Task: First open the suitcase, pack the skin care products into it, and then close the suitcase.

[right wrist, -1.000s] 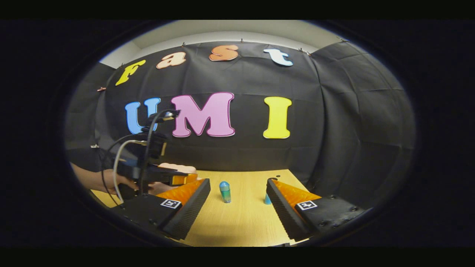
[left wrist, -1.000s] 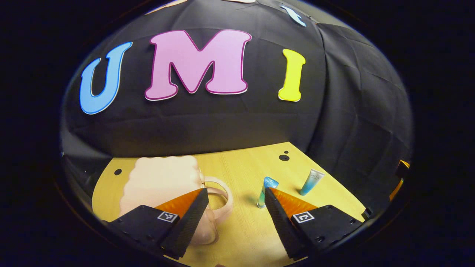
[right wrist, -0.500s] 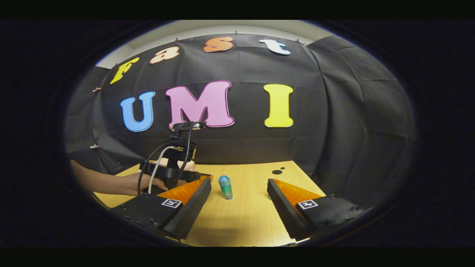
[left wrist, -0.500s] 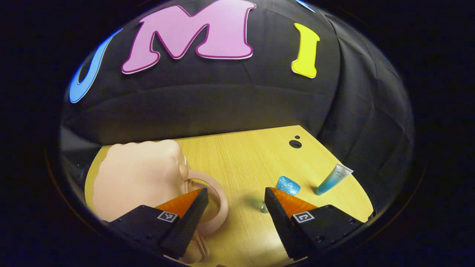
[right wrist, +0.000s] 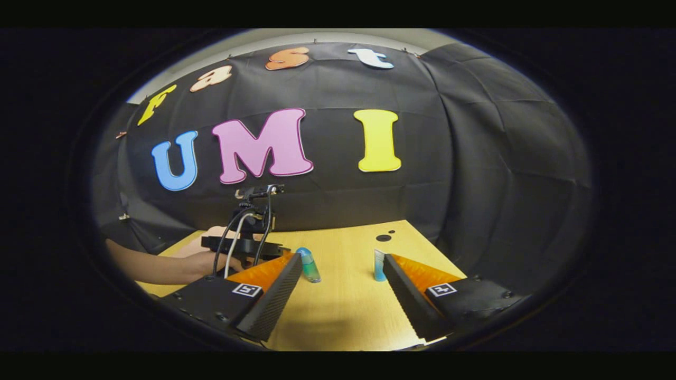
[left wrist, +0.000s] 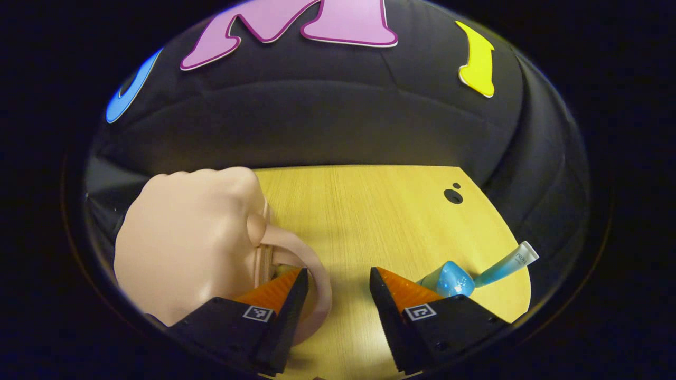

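Both grippers, left (left wrist: 334, 274) and right (right wrist: 343, 261), hang with jaws spread and empty over the table (left wrist: 369, 211), near the closed suitcase (left wrist: 185, 237), bottle (right wrist: 308, 264) and tube (right wrist: 379, 265).

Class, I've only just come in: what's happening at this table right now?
A person holds a gripper in each hand over a wooden table. The left gripper is open, low beside the pink suitcase, its fingers either side of the handle; the case looks shut. The right gripper is open too, holding nothing, facing a blue-capped bottle and a blue tube, both upright on the table. Nothing is packed yet.
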`<control>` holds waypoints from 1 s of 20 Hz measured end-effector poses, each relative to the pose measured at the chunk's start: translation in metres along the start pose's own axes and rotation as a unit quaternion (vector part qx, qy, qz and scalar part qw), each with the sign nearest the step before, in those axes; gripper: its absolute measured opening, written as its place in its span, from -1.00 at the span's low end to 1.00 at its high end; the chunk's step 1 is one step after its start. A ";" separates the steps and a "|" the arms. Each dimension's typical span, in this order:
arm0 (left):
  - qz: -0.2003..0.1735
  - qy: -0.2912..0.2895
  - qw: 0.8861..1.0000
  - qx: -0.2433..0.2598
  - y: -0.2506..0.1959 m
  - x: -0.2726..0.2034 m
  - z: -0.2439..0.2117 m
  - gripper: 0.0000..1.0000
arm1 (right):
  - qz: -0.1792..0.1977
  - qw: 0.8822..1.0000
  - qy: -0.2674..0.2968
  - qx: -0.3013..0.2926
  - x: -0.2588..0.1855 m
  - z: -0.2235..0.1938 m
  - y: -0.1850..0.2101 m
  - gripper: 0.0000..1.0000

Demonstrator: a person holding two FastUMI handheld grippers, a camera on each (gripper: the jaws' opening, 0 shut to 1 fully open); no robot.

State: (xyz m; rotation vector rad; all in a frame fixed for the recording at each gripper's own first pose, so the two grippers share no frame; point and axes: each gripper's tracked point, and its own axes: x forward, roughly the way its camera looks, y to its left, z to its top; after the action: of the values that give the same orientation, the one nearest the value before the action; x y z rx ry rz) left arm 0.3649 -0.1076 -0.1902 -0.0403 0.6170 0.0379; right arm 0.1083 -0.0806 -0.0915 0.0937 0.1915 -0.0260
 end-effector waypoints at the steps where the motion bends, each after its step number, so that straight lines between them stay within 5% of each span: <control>1: 0.011 0.005 1.000 -0.004 0.005 0.003 -0.002 0.29 | 0.000 1.000 -0.002 -0.002 0.000 0.001 -0.001 0.95; 2: 0.018 0.010 1.000 -0.007 0.008 0.003 -0.005 0.22 | 0.000 1.000 -0.001 -0.003 0.001 0.000 -0.003 0.95; 4: 0.014 0.025 0.999 -0.021 0.007 0.002 -0.013 -0.29 | 0.000 1.000 0.000 -0.004 0.002 -0.001 -0.004 0.95; 7: -0.002 0.013 1.000 0.004 0.005 -0.003 -0.001 -0.64 | 0.002 1.000 0.007 -0.003 0.005 -0.006 -0.004 0.95; 14: -0.013 0.030 0.999 0.001 0.018 -0.068 0.051 -0.75 | 0.016 1.000 0.001 0.009 0.014 0.002 0.008 0.95; 20: -0.027 -0.003 1.000 -0.004 0.086 -0.151 0.124 -0.75 | 0.058 0.998 -0.007 -0.006 0.020 0.008 0.034 0.95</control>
State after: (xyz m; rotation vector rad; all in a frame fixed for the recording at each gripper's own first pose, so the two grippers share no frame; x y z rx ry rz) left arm 0.3095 -0.0196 -0.0041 -0.0644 0.6104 -0.0126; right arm 0.1309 -0.0474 -0.0845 0.0932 0.1722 0.0902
